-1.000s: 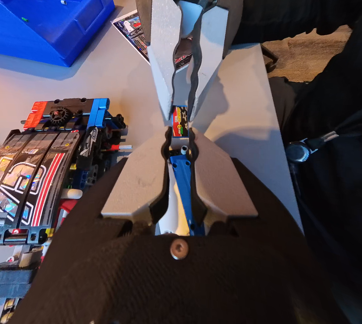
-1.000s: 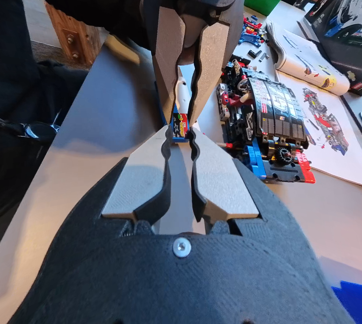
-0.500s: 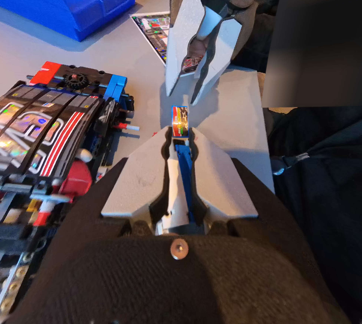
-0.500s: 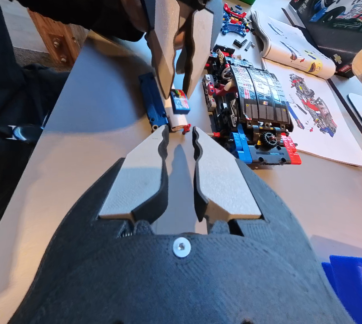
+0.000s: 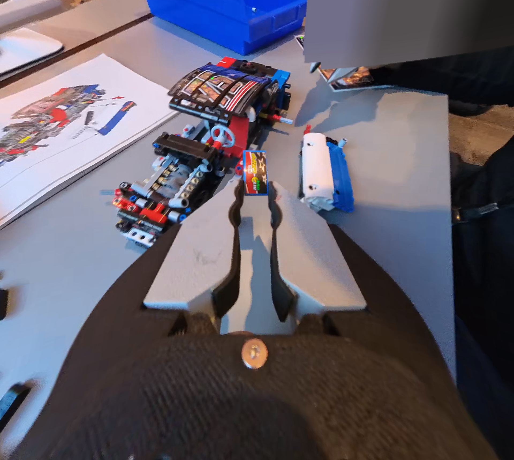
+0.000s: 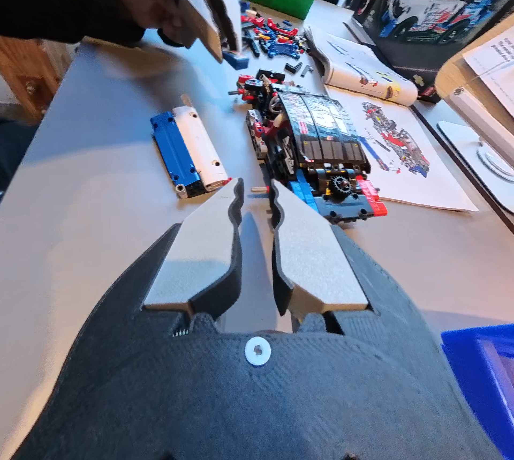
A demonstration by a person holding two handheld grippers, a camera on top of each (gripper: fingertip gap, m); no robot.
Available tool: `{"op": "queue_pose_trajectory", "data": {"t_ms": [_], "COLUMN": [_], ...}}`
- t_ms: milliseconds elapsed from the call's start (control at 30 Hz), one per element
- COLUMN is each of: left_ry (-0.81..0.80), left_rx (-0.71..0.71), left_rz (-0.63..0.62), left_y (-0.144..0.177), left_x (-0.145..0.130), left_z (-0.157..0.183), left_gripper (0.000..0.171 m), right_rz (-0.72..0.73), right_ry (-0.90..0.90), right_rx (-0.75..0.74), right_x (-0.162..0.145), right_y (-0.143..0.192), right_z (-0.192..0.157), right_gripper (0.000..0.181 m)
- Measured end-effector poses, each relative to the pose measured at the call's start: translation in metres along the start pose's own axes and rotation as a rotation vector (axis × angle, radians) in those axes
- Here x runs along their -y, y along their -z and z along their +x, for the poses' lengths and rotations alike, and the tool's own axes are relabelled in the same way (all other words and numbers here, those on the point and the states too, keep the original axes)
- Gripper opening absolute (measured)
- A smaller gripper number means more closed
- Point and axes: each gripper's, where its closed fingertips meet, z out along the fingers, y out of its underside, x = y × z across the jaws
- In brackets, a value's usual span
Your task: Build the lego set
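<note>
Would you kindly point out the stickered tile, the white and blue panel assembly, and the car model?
stickered tile (image 5: pixel 255 172), left wrist view, sticker face.
white and blue panel assembly (image 6: pixel 199 144), right wrist view, white panel.
car model (image 6: pixel 319 137), right wrist view, black roof.

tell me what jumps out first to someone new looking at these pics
The half-built lego car with its glossy black decaled roof sits mid-table beside the open instruction booklet. The left gripper pinches a small stickered blue tile at the tips of its jaws. A white-and-blue panel assembly lies alone near the table edge.
</note>
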Motion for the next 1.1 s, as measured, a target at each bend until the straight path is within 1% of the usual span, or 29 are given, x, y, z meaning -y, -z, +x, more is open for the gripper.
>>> {"op": "queue_pose_trajectory", "data": {"t_ms": [100, 167, 200, 367, 500, 700, 1100], "left_ry": [0.024, 0.037, 0.024, -0.010, -0.027, -0.035, -0.054], "left_rx": [0.007, -0.001, 0.018, 0.031, 0.005, 0.002, 0.004], "left_rz": [0.030, 0.015, 0.020, -0.041, -0.035, -0.030, -0.065], "left_y": [0.004, 0.004, 0.004, -0.003, -0.006, -0.007, -0.012], "left_x": [-0.005, -0.005, -0.004, -0.015, -0.013, -0.012, -0.015], "left_z": [-0.005, -0.003, -0.005, -0.002, 0.003, 0.001, 0.000], "left_gripper": [0.014, 0.014, 0.014, 0.014, 0.014, 0.014, 0.015], "right_rz": [0.026, 0.043, 0.053, 0.065, 0.070, 0.089, 0.089], "right_ry": [-0.029, -0.050, -0.060, -0.096, -0.117, -0.125, -0.126], "right_rx": [-0.037, -0.036, -0.031, -0.006, 0.004, 0.031, 0.049], "right_x": [0.000, 0.000, 0.001, 0.000, -0.001, 0.001, 0.000], "right_y": [0.001, 0.001, 0.001, -0.004, -0.004, 0.000, 0.003], "right_z": [0.011, 0.014, 0.015, 0.017, 0.018, 0.015, 0.012], "right_gripper": [0.015, 0.015, 0.015, 0.016, 0.016, 0.016, 0.016]}}
